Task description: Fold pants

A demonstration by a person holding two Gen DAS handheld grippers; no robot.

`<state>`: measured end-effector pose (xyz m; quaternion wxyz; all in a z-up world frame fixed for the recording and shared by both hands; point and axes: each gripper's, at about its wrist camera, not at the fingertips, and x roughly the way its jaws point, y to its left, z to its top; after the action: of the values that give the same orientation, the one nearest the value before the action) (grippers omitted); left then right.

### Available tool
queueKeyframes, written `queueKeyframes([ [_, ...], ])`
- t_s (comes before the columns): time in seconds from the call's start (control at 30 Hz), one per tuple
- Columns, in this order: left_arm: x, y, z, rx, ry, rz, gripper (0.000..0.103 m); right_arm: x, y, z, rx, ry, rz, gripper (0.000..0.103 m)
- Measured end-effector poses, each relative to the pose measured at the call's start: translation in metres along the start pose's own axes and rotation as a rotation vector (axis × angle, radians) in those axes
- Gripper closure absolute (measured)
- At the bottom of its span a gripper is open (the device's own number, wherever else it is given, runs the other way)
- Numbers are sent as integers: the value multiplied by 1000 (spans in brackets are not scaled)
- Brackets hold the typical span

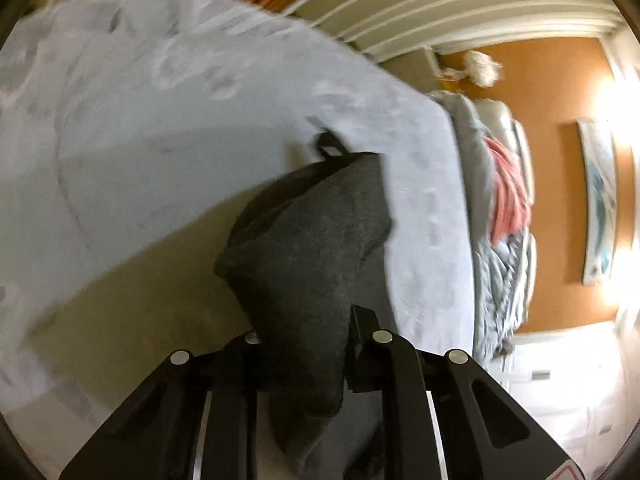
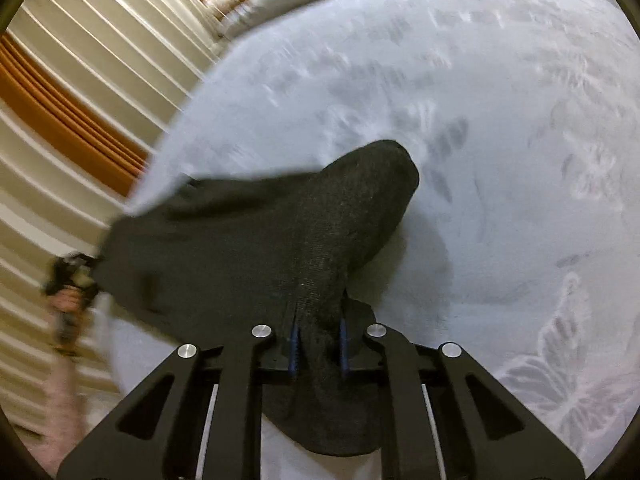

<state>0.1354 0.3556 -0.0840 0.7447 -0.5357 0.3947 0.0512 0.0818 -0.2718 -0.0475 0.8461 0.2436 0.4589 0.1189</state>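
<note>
The dark grey pants (image 1: pixel 308 240) hang bunched from my left gripper (image 1: pixel 304 344), which is shut on the fabric above the pale bed sheet (image 1: pixel 160 120). A black loop (image 1: pixel 330 146) sticks out at the pants' far end. In the right wrist view my right gripper (image 2: pixel 318 344) is shut on another part of the pants (image 2: pixel 260 240), its blue pads (image 2: pixel 343 340) pinching a fold. The cloth stretches left toward the other hand-held gripper (image 2: pixel 70 280) at the bed's edge.
The bed sheet (image 2: pixel 480 120) has faint butterfly prints. A grey duvet with a pink cloth (image 1: pixel 508 192) lies at the bed's head by an orange wall. A white slatted wardrobe (image 2: pixel 80 60) stands beside the bed. A bright lamp (image 1: pixel 624 120) glares at right.
</note>
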Motion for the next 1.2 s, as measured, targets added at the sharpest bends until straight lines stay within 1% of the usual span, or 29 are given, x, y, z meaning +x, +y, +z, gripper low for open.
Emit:
queueKeyframes([
  [0.07, -2, -8, -15, 33, 67, -31, 89, -29, -4, 1, -14, -47, -29, 90],
  [0.1, 1, -8, -28, 51, 124, -27, 89, -47, -15, 0, -5, -70, -61, 90],
  [0.13, 5, -6, -39, 58, 168, -19, 89, -59, -30, -1, 21, -73, -91, 90],
  [0.2, 22, -1, -63, 76, 254, 34, 89, -63, -59, -5, 28, -6, -194, 88],
  [0.23, 34, 3, -79, 92, 286, 91, 88, -59, -75, -9, 34, 37, -296, 82],
  [0.27, 36, 3, -85, 112, 265, 108, 86, -57, -86, -11, 55, 52, -410, 80],
  [0.3, 33, -4, -91, 171, 220, 135, 86, -59, -102, -14, 104, 50, -608, 79],
  [0.33, 31, -13, -93, 221, 199, 153, 86, -64, -104, -14, 118, 29, -658, 79],
  [0.37, 29, -18, -95, 250, 186, 164, 85, -74, -100, -14, 120, -29, -651, 79],
  [0.4, 29, -20, -97, 257, 178, 174, 85, -88, -84, -14, 97, -119, -554, 79],
  [0.43, 31, -19, -97, 246, 177, 180, 84, -93, -68, -15, 53, -161, -455, 75],
  [0.47, 33, -17, -97, 222, 178, 183, 83, -91, -42, -17, -20, -184, -345, 60],
  [0.5, 32, -16, -98, 206, 176, 182, 82, -83, -23, -21, -74, -184, -295, 53],
  [0.53, 32, -15, -98, 196, 173, 183, 82, -70, -3, -24, -127, -166, -260, 51],
  [0.6, 28, -13, -102, 207, 167, 191, 82, -29, 43, -36, -256, -84, -204, 51],
  [0.67, 27, -17, -100, 213, 158, 197, 82, 9, 78, -47, -345, -16, -171, 52],
  [0.73, 30, -18, -98, 222, 153, 203, 81, 50, 116, -60, -444, 46, -173, 52],
  [0.8, 31, -19, -102, 233, 151, 208, 80, 83, 141, -67, -511, 79, -188, 46],
  [0.83, 32, -20, -102, 241, 154, 209, 80, 94, 146, -69, -529, 88, -202, 41],
  [0.87, 33, -21, -102, 248, 156, 210, 80, 102, 148, -72, -541, 99, -223, 42],
  [0.9, 33, -21, -102, 262, 161, 208, 80, 114, 144, -77, -552, 120, -262, 48],
  [0.93, 34, -22, -102, 270, 166, 205, 80, 118, 140, -75, -540, 124, -254, 74],
  [0.97, 35, -22, -101, 280, 174, 201, 80, 115, 137, -69, -507, 116, -241, 96],
  [1.0, 36, -22, -99, 291, 191, 190, 79, 103, 134, -54, -442, 101, -237, 97],
  [1.03, 38, -23, -96, 293, 206, 179, 79, 83, 133, -41, -399, 41, -226, 97],
  [1.07, 38, -21, -94, 290, 222, 166, 78, 57, 132, -28, -368, -39, -226, 97],
  [1.1, 38, -19, -92, 285, 234, 154, 78, 17, 128, -13, -332, -159, -206, 97],
  [1.17, 39, -13, -88, 277, 255, 123, 77, -31, 123, 0, -296, -304, -169, 97],
  [1.2, 39, -12, -88, 279, 258, 118, 77, -45, 121, 4, -290, -337, -163, 97],
])
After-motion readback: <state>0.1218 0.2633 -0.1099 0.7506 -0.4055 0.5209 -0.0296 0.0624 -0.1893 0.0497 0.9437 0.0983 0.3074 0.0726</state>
